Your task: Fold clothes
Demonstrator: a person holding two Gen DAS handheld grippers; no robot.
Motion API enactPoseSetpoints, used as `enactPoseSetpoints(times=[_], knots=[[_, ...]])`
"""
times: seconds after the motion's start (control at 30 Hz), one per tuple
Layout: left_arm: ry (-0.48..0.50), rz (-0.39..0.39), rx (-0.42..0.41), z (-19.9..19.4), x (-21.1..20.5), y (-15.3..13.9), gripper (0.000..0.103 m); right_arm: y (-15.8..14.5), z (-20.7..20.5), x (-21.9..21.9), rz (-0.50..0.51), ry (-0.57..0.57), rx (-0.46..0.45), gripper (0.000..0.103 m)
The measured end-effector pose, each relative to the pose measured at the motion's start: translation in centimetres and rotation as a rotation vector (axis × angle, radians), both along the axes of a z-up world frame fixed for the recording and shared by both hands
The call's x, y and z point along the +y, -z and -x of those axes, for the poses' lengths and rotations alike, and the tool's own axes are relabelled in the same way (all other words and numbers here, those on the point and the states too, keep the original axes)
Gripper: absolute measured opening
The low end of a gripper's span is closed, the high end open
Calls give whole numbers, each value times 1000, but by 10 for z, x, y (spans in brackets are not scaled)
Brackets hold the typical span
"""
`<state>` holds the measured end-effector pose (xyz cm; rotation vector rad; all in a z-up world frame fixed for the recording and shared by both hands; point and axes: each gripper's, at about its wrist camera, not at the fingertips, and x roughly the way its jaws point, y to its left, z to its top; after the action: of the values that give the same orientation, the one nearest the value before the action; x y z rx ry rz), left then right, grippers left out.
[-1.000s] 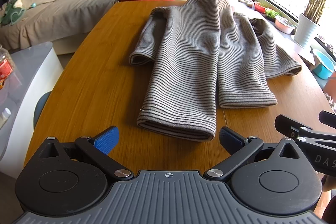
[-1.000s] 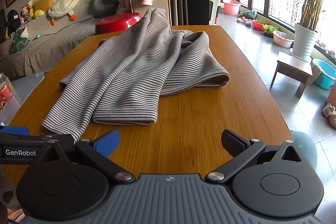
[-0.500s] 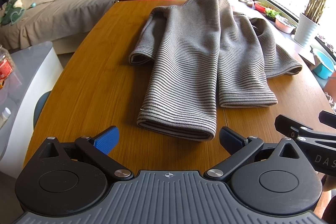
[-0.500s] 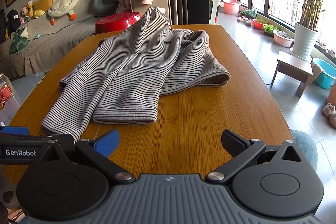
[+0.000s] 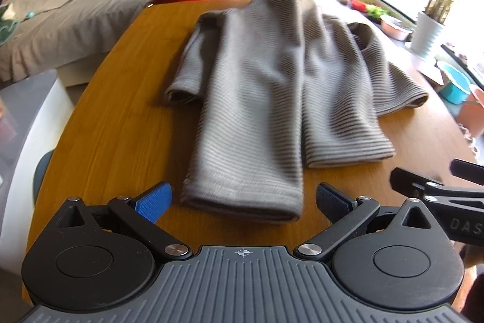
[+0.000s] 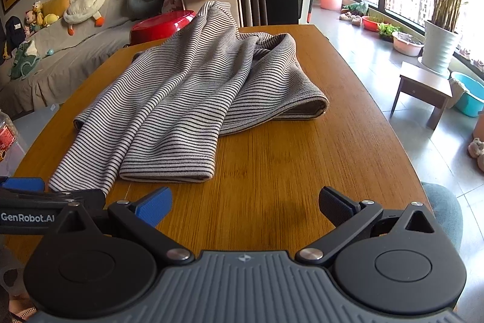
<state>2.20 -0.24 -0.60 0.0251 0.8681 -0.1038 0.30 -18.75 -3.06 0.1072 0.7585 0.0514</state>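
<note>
White lettering reading "GenRobot.AI" is showing on the black body of the left gripper [image 6: 27, 203], which is poking into the right wrist view at about nine o'clock. In the left wrist view, the letters "DAS" are standing in pale print on the black arm of the right gripper [image 5: 438, 189] at about three o'clock; the frame edge is cutting the word off there. A container [image 6: 6, 135] at the nine o'clock edge of the right wrist view is carrying a red label, but its print is staying too small to read.
</note>
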Motion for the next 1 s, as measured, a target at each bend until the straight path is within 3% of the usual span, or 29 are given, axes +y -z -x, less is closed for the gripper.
enactPoseSetpoints(times=[0.17, 0.33, 0.53, 0.7, 0.8, 1.0], knots=[[71, 54, -51, -29, -1, -11, 103, -1, -25, -15, -38, 17, 7, 103], [114, 104, -89, -76, -2, -18, 103, -10, -60, -24, -91, -34, -48, 103], [88, 201, -37, -140, 7, -9, 103, -18, -127, -23, -122, -48, -89, 103], [72, 255, 34, -171, 16, 11, 103, -2, -189, -30, -274, -40, -26, 103], [93, 253, -20, -167, 17, 15, 103, 10, -199, -34, -314, -23, -35, 103], [126, 189, -41, -149, 8, 18, 103, 9, -175, -18, -152, -143, -34, 103]])
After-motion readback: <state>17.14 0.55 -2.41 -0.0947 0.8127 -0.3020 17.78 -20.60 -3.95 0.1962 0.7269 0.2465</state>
